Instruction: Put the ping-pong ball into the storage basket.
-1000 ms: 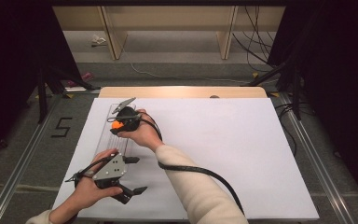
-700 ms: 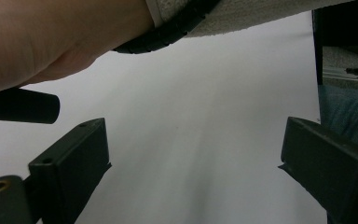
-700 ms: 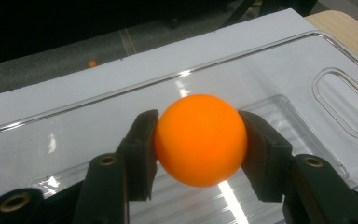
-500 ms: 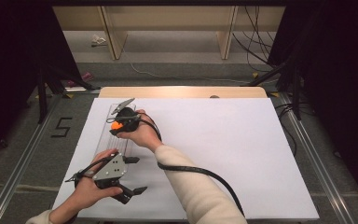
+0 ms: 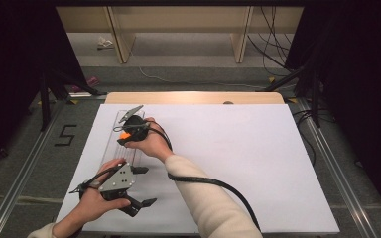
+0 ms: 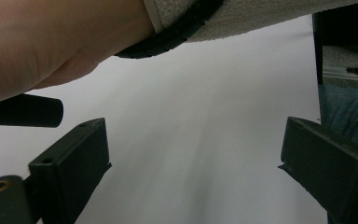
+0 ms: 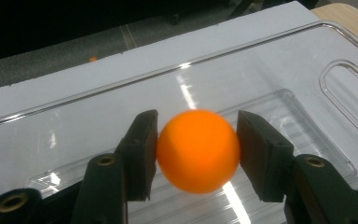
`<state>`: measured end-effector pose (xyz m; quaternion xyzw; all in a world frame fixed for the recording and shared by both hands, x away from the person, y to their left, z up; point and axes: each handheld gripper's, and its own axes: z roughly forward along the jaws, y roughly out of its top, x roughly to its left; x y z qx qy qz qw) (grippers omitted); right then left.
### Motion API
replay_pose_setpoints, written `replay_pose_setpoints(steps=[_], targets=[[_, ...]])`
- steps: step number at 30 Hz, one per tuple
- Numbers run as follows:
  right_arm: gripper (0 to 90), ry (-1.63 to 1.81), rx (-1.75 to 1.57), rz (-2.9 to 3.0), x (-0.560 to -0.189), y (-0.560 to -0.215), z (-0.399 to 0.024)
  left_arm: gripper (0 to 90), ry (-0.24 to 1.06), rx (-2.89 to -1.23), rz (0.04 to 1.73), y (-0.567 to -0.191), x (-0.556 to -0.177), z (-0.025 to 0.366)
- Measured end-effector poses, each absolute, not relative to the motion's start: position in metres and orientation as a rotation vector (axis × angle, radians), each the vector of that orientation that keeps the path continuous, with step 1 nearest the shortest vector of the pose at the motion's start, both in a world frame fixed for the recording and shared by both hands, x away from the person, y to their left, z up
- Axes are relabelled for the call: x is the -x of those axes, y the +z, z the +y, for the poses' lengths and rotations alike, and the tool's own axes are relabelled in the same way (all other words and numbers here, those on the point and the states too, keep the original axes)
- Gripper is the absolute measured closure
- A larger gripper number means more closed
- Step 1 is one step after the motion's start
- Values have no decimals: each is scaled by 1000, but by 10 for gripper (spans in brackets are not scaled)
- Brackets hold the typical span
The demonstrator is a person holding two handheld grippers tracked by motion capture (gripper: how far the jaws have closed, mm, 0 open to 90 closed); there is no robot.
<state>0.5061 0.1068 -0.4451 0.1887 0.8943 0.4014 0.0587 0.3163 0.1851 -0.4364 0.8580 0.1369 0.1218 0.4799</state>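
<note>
**Orange ball clamped over the clear tray**

The right tool grips a small round orange plastic ball: in the right gripper view its 2 black jaws press on the ball's left and right sides, and the ball hangs between them above a clear moulded plastic tray. Whether the ball touches the tray cannot be told. In the high view the right tool sits over the far end of that long tray, which lies along the left part of the white sheet covering the surface, with the orange ball showing as a bright spot at the tool's tip.

The left tool rests nearer the person, at the tray's near end, held by the left hand. In the left gripper view its 2 jaws stand wide apart over bare white sheet, nothing between them, with the right forearm's cream sleeve crossing above.
</note>
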Motion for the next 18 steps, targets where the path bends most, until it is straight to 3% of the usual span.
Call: replay_pose_setpoints(steps=[6,13,18], targets=[[491,1219,-569,2707,-506,-444,107,73,296,-2094,332,-436,-316,185],[407,1227,-586,2692,-506,-444,107,73,296,-2094,331,-436,-316,185],[270,1267,-620,2657,-506,-440,101,73,297,-2095,334,-436,-316,185]])
